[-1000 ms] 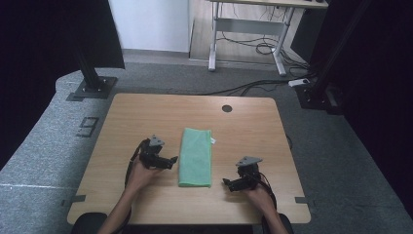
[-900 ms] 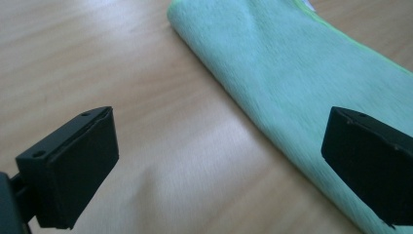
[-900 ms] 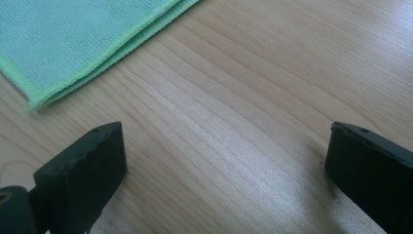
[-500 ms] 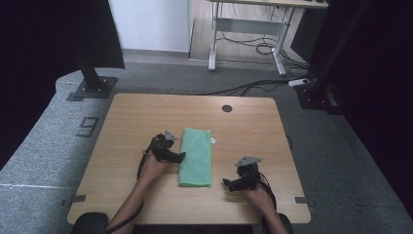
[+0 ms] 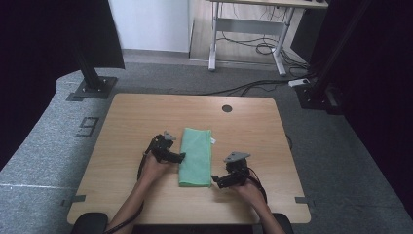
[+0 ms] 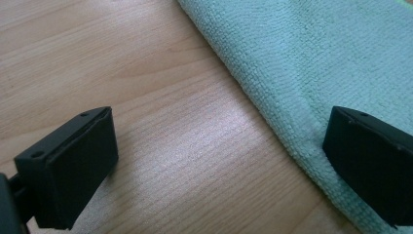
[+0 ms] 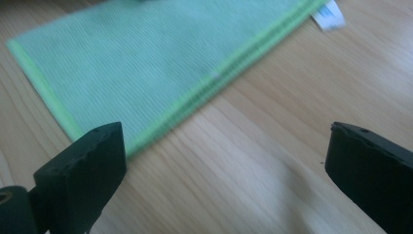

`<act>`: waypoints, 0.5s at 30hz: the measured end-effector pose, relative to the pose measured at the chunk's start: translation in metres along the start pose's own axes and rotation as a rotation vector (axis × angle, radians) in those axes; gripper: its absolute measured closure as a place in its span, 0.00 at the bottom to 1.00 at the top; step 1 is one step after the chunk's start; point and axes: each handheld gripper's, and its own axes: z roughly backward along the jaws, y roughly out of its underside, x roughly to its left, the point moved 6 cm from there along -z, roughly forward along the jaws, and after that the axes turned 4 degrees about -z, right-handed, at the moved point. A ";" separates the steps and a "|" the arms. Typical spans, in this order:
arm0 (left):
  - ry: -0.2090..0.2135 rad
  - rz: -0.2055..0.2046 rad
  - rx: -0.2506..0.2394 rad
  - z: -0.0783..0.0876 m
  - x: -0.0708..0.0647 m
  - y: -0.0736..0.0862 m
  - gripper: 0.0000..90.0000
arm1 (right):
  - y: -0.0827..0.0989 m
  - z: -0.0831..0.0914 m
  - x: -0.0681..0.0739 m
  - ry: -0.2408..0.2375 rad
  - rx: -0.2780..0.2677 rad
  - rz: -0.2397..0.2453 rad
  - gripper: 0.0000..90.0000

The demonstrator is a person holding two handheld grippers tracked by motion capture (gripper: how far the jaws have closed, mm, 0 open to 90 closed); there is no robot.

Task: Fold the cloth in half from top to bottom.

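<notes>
Terry-textured green cloth lies folded oblong; both grippers' jaws gape wide, empty.

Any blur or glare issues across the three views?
High view: sharp, evenly lit, dark surrounds. Left gripper view: crisp weave on the folded green microfibre cloth, soft sheen on the light wooden table. Right gripper view: cloth and its white tag look soft.

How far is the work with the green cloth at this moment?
Done: the green cloth lies folded into a narrow strip on the table. In hand: both open grippers, left gripper and right gripper, sit at its long edges. Left, probably: gripping it and folding again.
</notes>
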 end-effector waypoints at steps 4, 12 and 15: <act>0.000 0.000 0.000 0.000 0.000 0.000 0.00 | -0.011 -0.012 0.007 -0.012 0.008 0.021 0.00; -0.019 -0.004 -0.009 0.001 -0.002 0.001 0.01 | -0.005 -0.028 0.003 0.011 0.049 0.023 0.00; -0.019 -0.001 -0.014 0.003 -0.004 0.001 0.03 | -0.002 -0.029 0.005 0.009 0.047 0.017 0.00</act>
